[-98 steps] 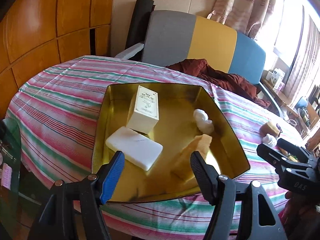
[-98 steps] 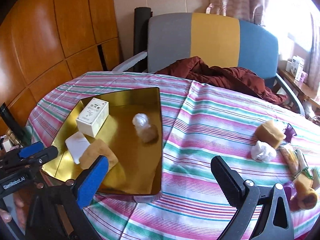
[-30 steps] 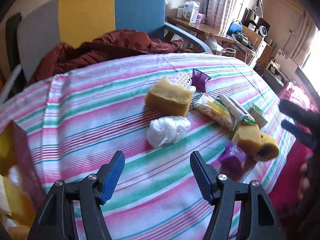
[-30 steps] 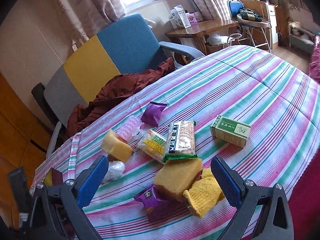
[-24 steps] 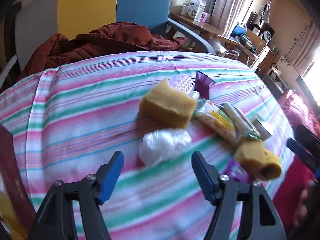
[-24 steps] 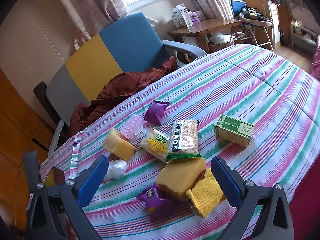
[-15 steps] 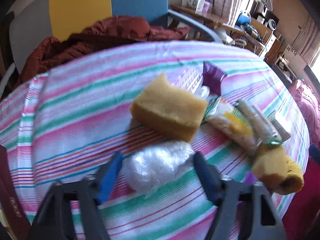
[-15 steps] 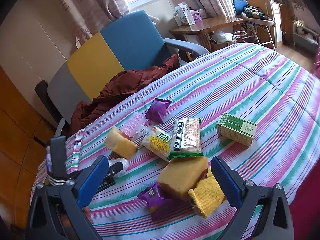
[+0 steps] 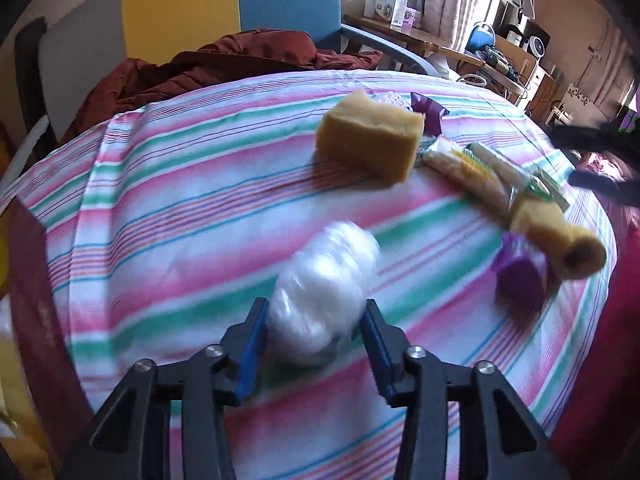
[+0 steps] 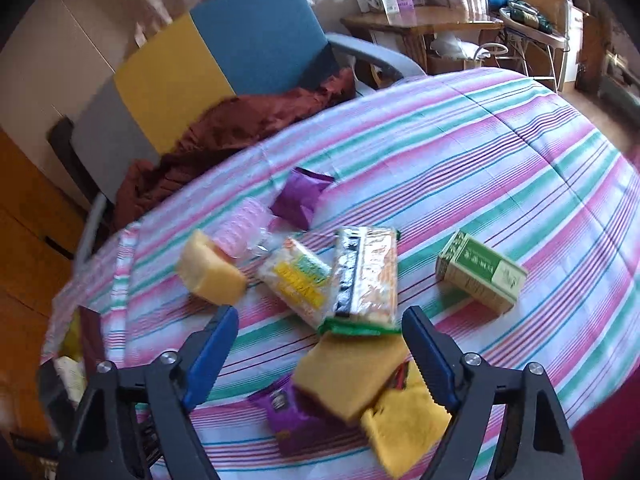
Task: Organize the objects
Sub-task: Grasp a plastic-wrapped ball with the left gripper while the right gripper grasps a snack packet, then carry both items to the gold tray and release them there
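- While its jaws close, the left gripper [image 9: 312, 344] brackets a white plastic wad [image 9: 324, 292] on the striped tablecloth [image 9: 180, 200], seemingly touching; blur obscures contact.
- Right gripper [image 10: 320, 344], jaws apart and narrowing, hovers over a yellow sponge [image 10: 344, 376], holding nothing.

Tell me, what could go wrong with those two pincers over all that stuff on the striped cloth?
The left gripper is closing around a soft white plastic-wrapped bundle; it may squash or slip out. The right gripper, also closing, hangs over a sponge stacked on a purple packet and yellow cloth; it might drag those along.
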